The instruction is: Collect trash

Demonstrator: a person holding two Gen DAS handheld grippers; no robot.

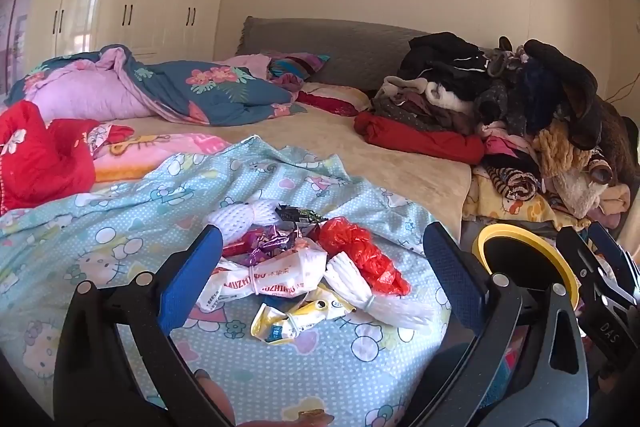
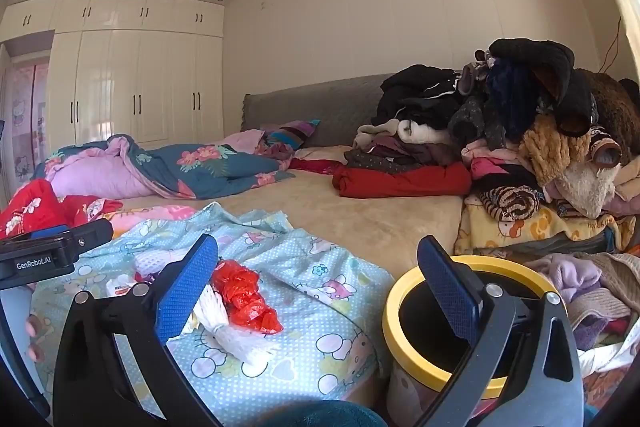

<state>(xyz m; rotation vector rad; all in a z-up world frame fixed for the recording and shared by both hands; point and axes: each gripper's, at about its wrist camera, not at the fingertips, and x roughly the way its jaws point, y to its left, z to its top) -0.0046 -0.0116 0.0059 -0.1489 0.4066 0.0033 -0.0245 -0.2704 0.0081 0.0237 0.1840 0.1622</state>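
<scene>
Trash [image 1: 312, 267] lies in a small heap on the light blue cartoon sheet [image 1: 120, 227], near the foot corner of the bed [image 1: 400, 167] on the side where the bin stands. The yellow-rimmed bin [image 2: 400, 323] sits just beside that bed edge, on the floor.

Both tongs are wide apart and hold nothing. The left gripper [image 1: 320, 275] hangs over the heap with the trash showing between its blue pads. The right gripper [image 2: 320, 291] hangs off to the side, between the heap and the bin.

All of this trash looks very light and soft. The red plastic bag [image 1: 364, 255] is thin and crinkly, so it will squash flat and may slip; a pinch in its fat middle seems best. The two white foam nets [image 1: 372, 295] are squishy and springy (they may pop back out of a weak pinch), so the tied end looks like the good spot. The white wrapper [image 1: 264, 279] and the yellow wrapper [image 1: 296, 319] each have a band around the middle, which makes a firm place to grab. The purple foil bits [image 1: 268, 243] are tiny and shiny, and probably hardest to catch. Nothing here looks like it can break.
</scene>
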